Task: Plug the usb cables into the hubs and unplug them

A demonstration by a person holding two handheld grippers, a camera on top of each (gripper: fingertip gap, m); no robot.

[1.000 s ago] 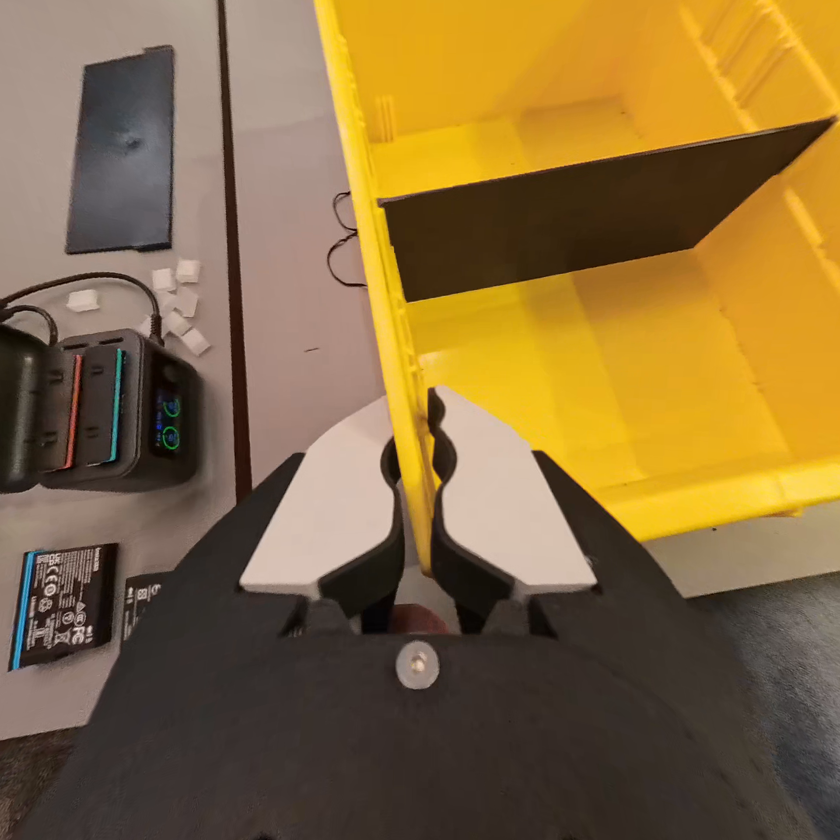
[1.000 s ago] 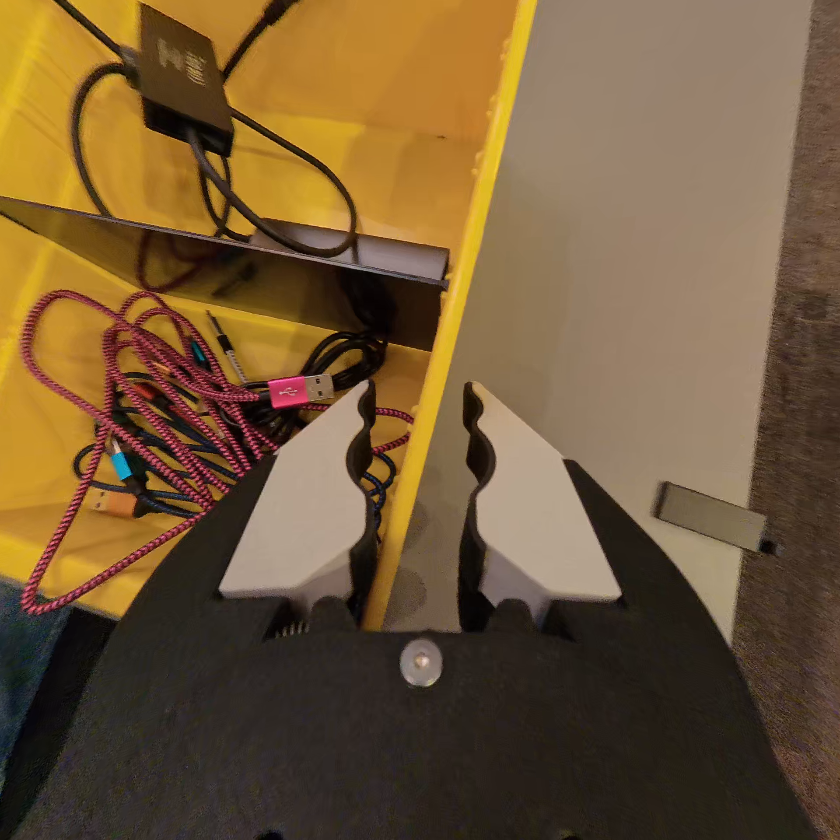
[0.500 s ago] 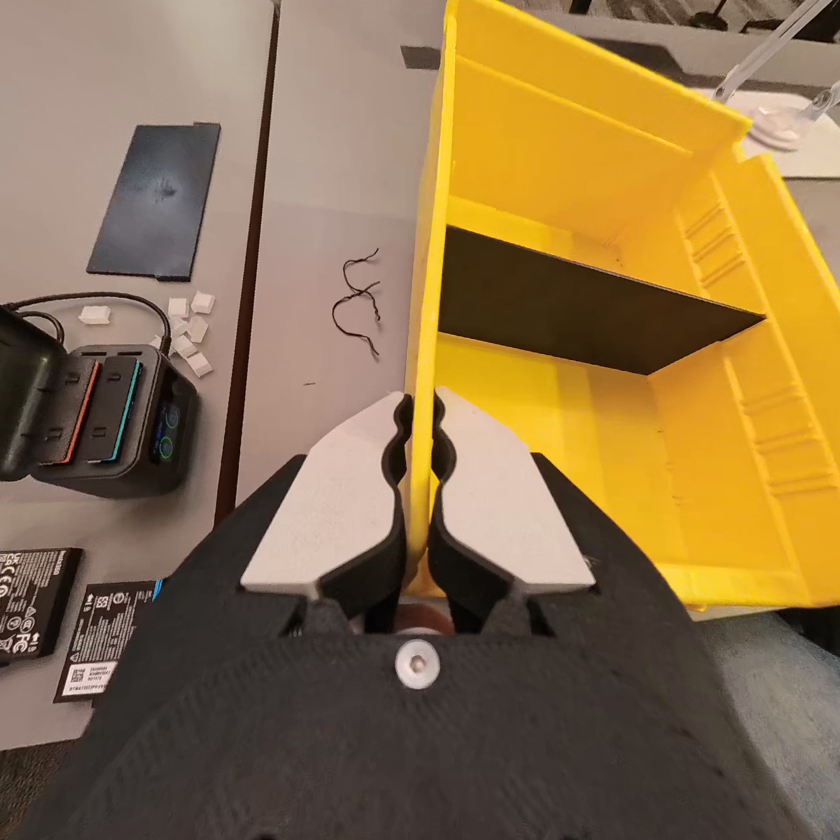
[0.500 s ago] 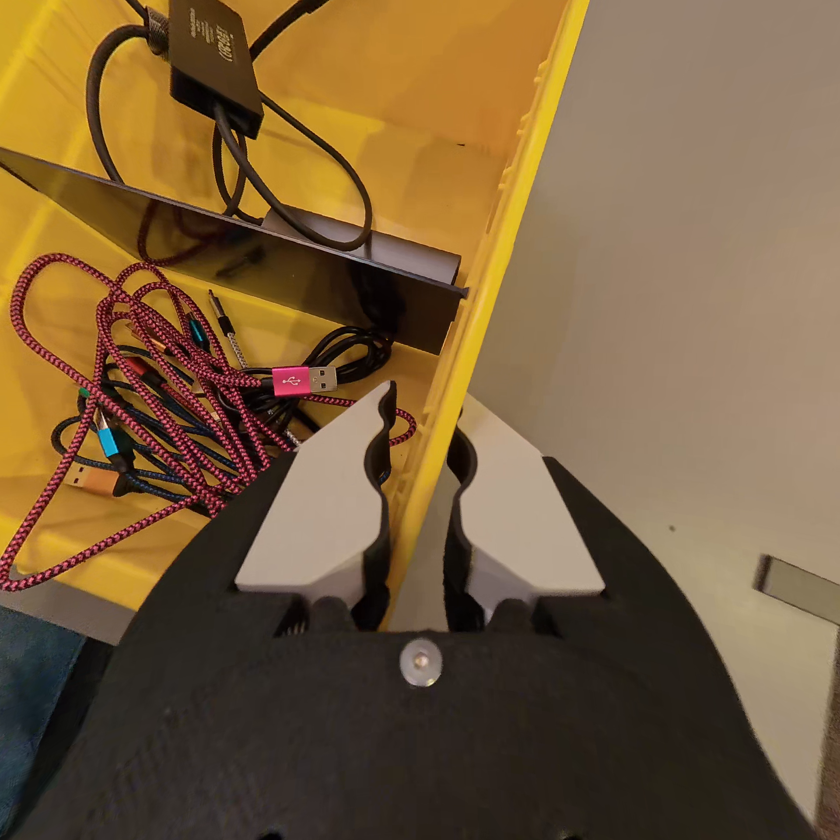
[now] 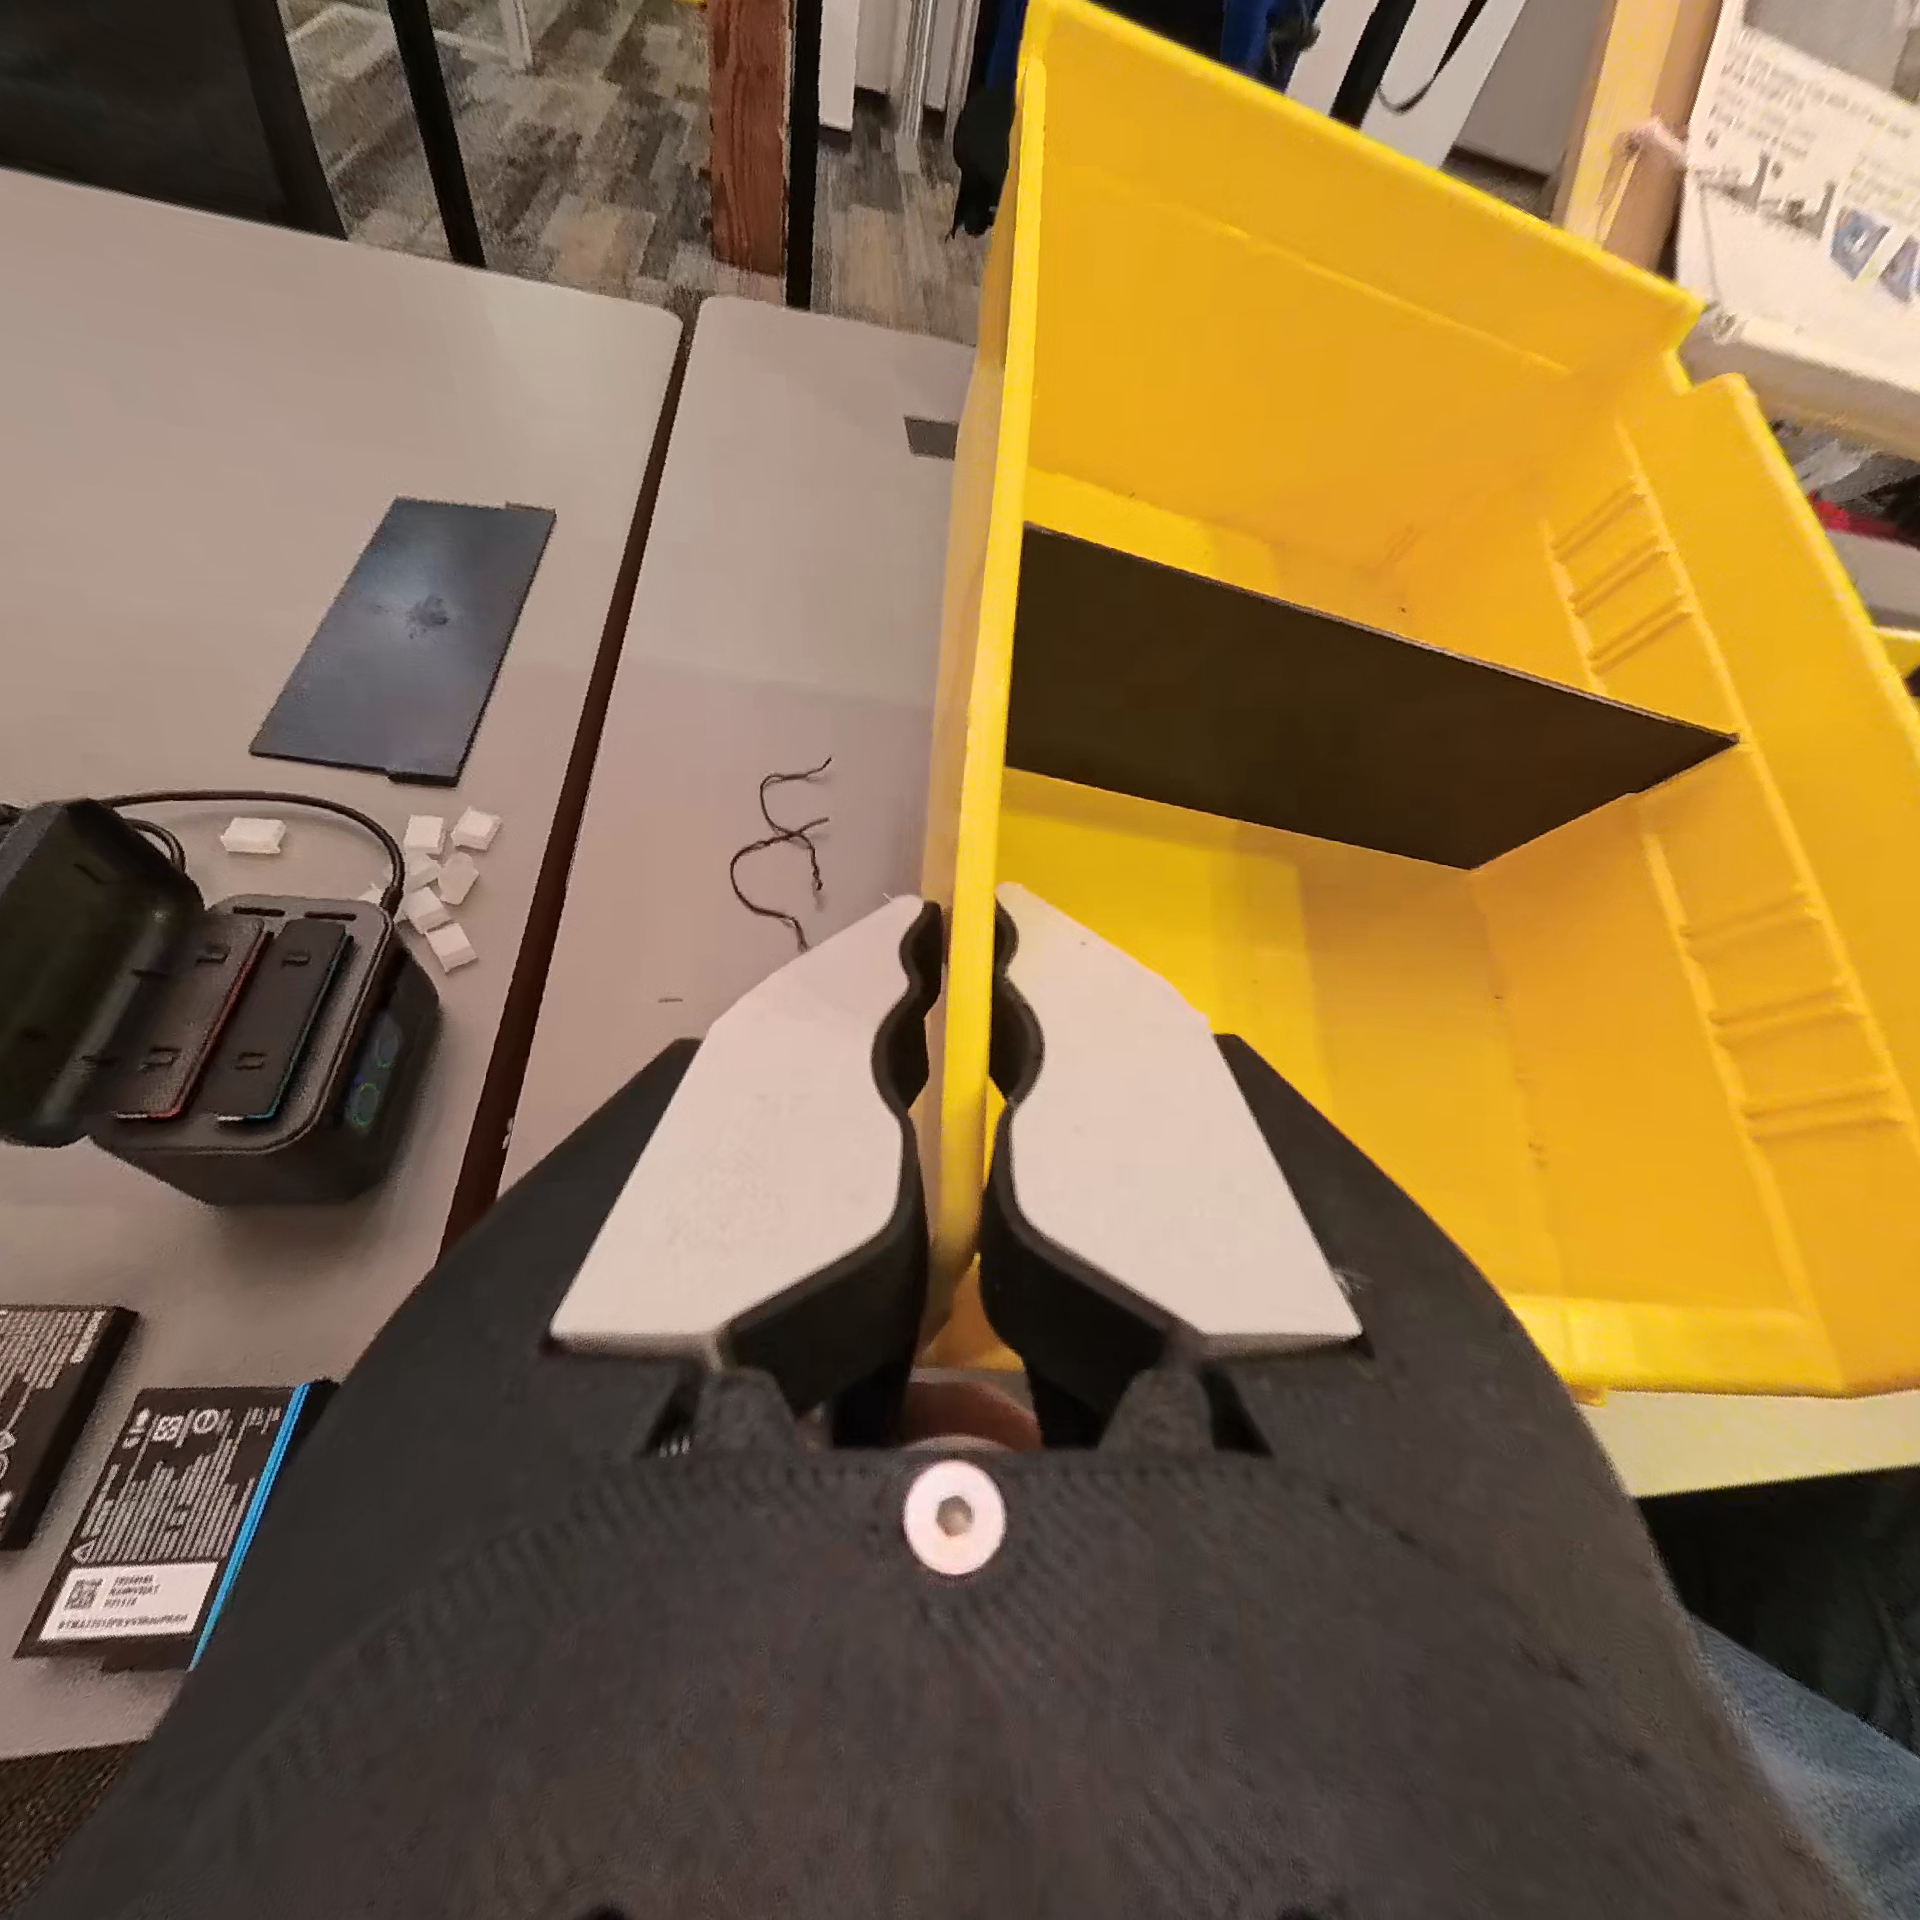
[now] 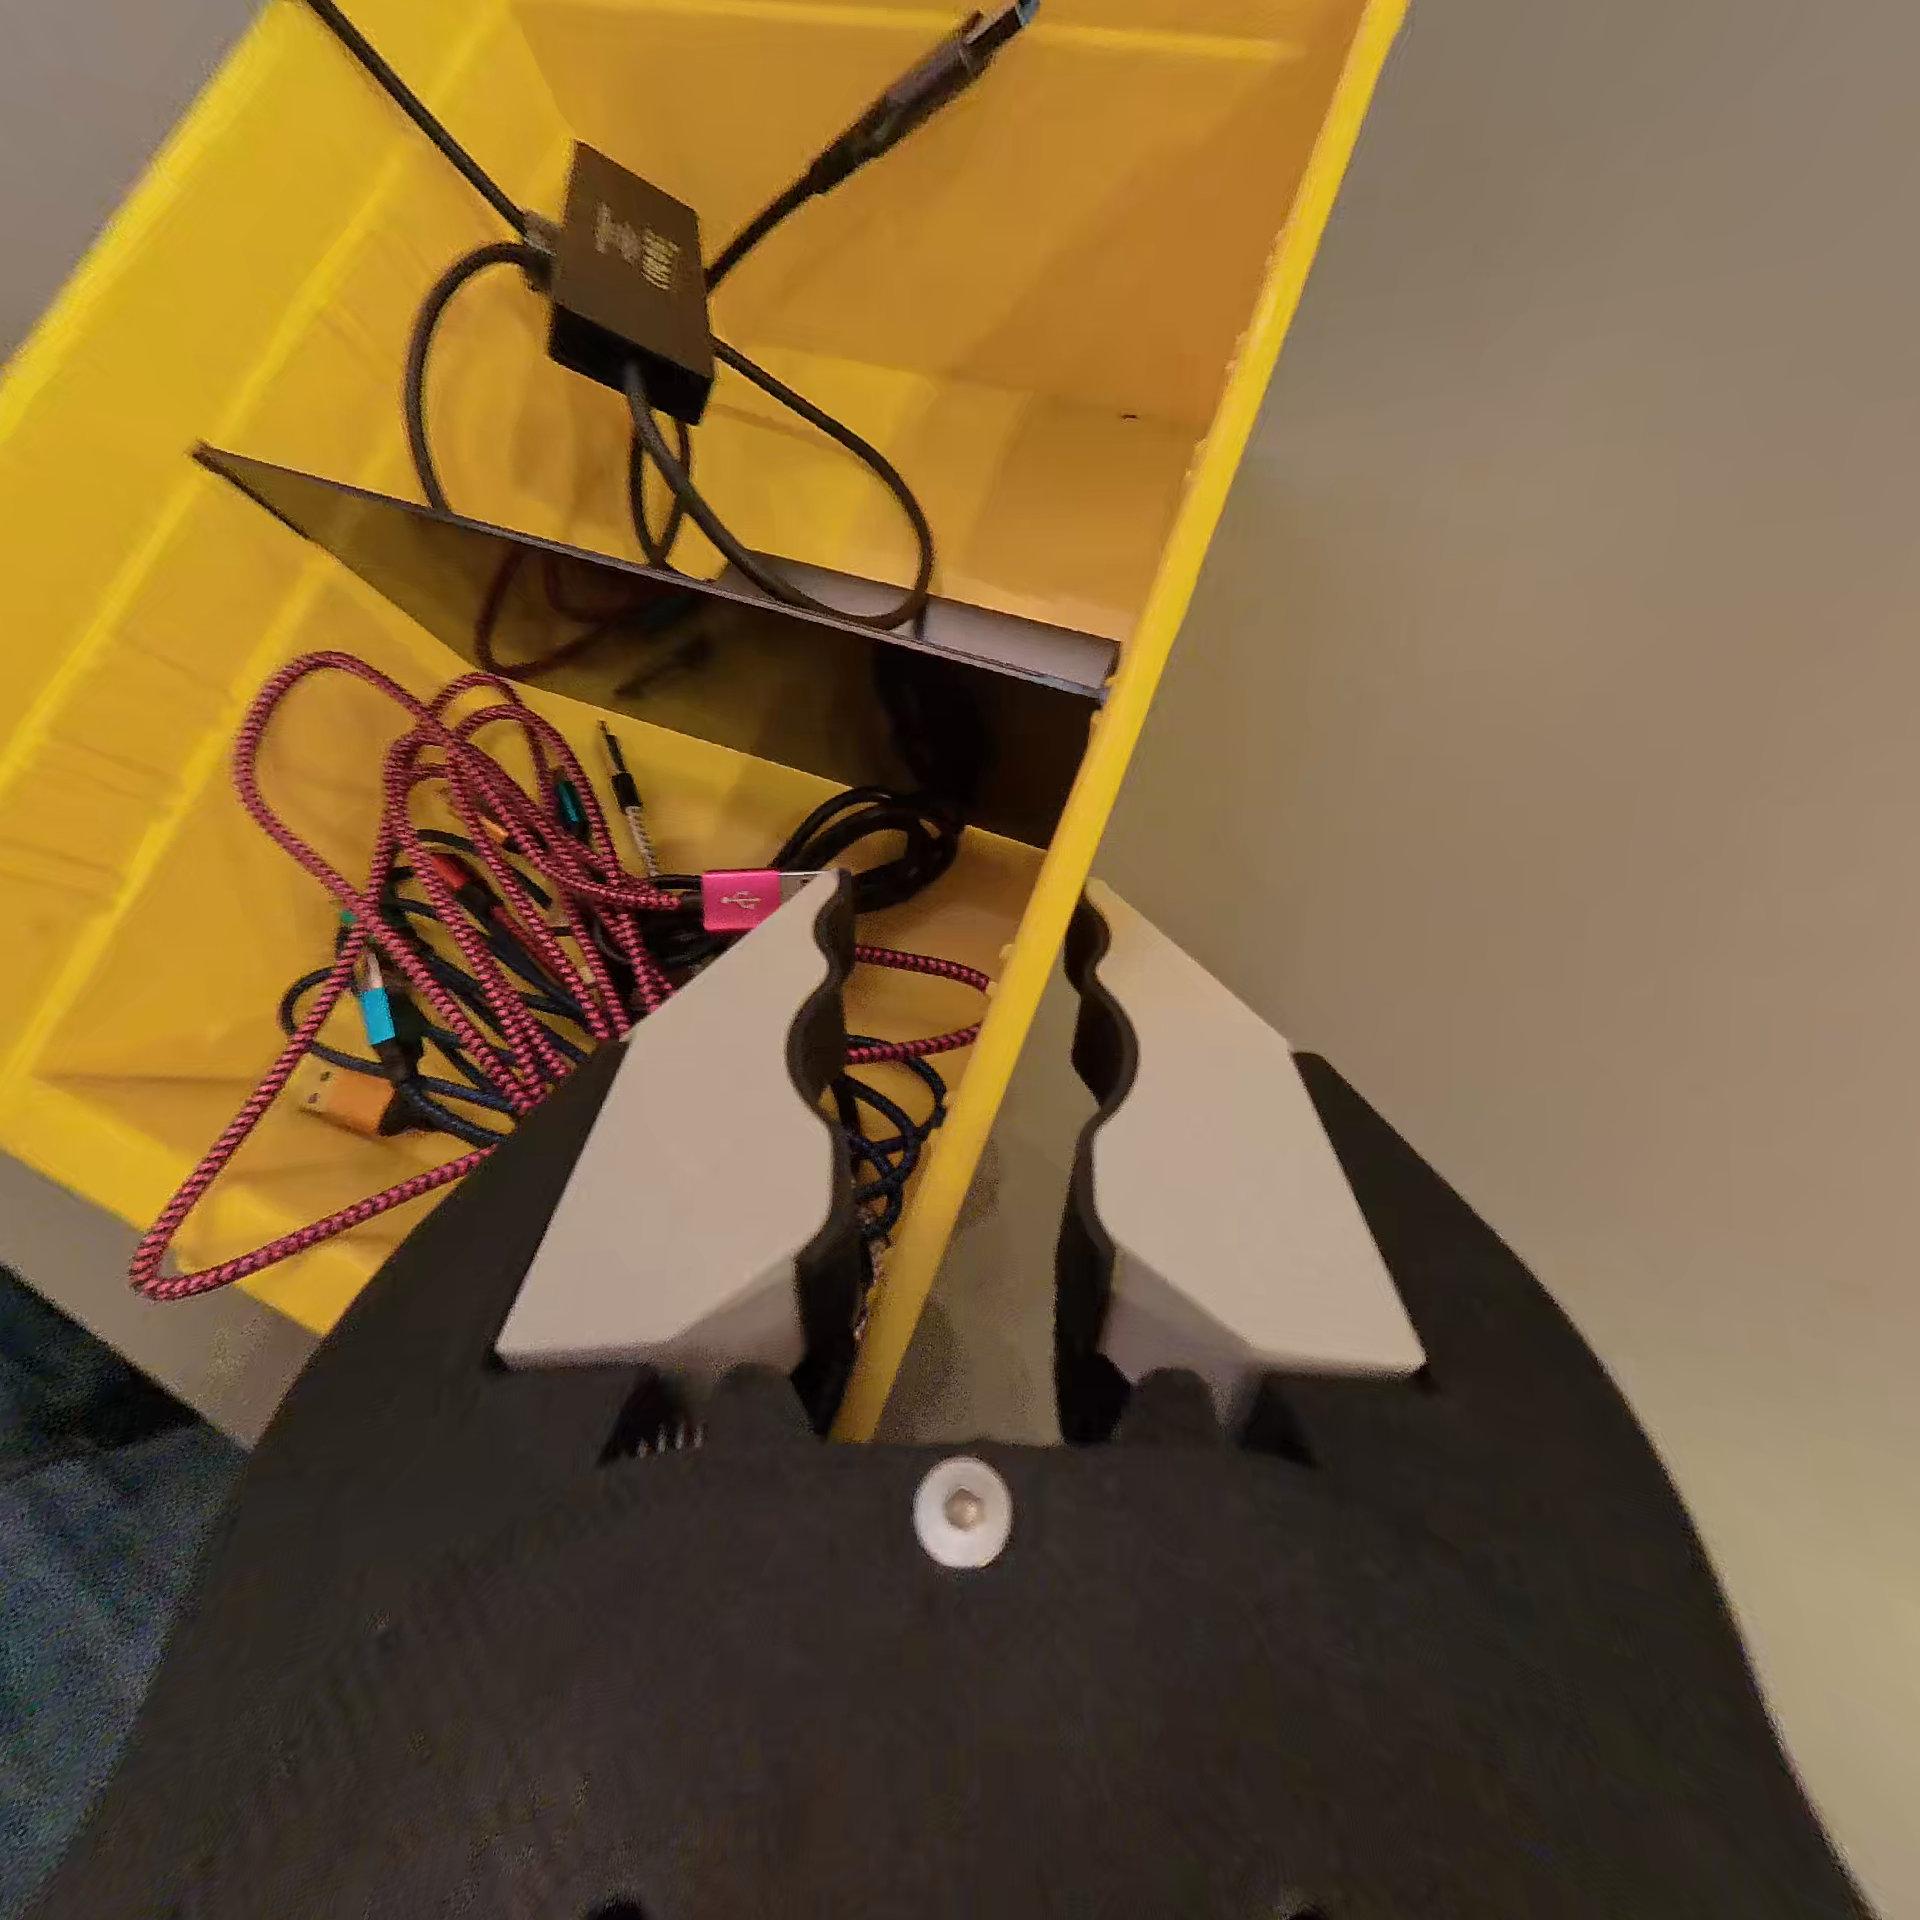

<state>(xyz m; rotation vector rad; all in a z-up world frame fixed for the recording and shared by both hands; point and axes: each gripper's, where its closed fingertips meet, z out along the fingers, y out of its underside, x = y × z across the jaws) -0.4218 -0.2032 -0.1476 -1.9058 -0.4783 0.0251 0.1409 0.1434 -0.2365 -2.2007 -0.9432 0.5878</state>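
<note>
In the left wrist view my left gripper (image 5: 968,914) is shut on the left wall of a yellow bin (image 5: 1351,1039). A black divider (image 5: 1299,727) splits this bin, and both halves look bare. In the right wrist view my right gripper (image 6: 961,894) is open, with its jaws astride the right wall of a yellow bin (image 6: 1195,520). Behind that bin's black divider (image 6: 623,623) lies a black hub (image 6: 629,275) with dark cables, and a grey hub (image 6: 997,634) shows at the divider's edge. In front lies a tangle of pink braided cables (image 6: 416,831) with a pink USB plug (image 6: 740,899).
On the grey table left of the bin stand a black battery charger case (image 5: 260,1049), a flat black panel (image 5: 405,634), small white pieces (image 5: 447,894), loose batteries (image 5: 166,1507) and a black thread (image 5: 779,862). Bare grey table (image 6: 1558,727) lies right of the bin. The tips of one gripper are about 65 centimeters away from the tips of the other.
The left view has swung upward, so more of the bin and the room behind it show; its grip on the wall is unchanged. My right gripper closed toward the wall, then opened wider again.
</note>
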